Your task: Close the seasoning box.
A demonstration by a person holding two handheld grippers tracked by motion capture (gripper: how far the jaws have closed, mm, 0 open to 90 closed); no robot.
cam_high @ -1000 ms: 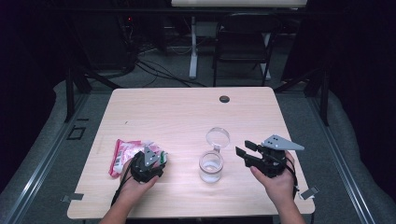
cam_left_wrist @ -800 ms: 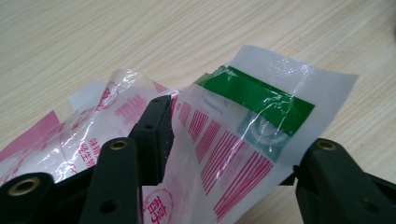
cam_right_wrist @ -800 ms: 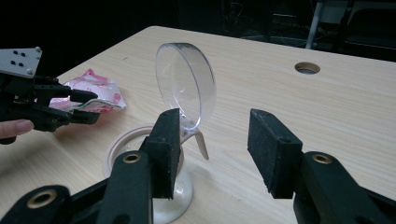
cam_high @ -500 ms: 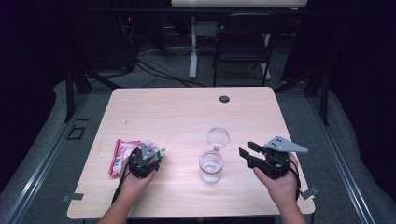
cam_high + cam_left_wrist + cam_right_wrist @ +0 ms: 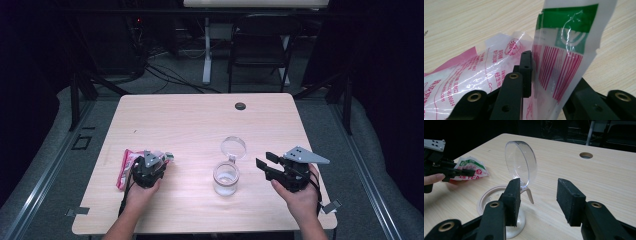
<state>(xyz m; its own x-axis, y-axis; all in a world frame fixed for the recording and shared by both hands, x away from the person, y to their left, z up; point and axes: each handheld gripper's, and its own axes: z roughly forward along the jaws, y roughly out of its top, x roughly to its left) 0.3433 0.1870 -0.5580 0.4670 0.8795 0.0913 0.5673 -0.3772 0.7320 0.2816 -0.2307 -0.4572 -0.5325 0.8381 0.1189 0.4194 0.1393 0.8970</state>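
On the left of the pale wooden bench, the left gripper is closing its jaws onto the pink-and-white printed plastic packet, one flap standing pinched between them. Near the clear, open-lidded plastic jar, the right gripper is waiting with jaws wide and empty; lifting the packet and emptying it into the jar probably remain.

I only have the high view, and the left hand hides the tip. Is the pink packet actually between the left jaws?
Observer: Yes. In the left gripper view the packet stands upright between the jaws of the left gripper, which have just been closing. One pad lies against the film.
Operator: Which end is that?
Observer: The end with a green band above red stripes.
Operator: Is the right side holding anything?
Observer: No. The right gripper has open jaws with nothing between them.
Operator: What is it facing?
Observer: The clear jar, with its hinged lid standing open.
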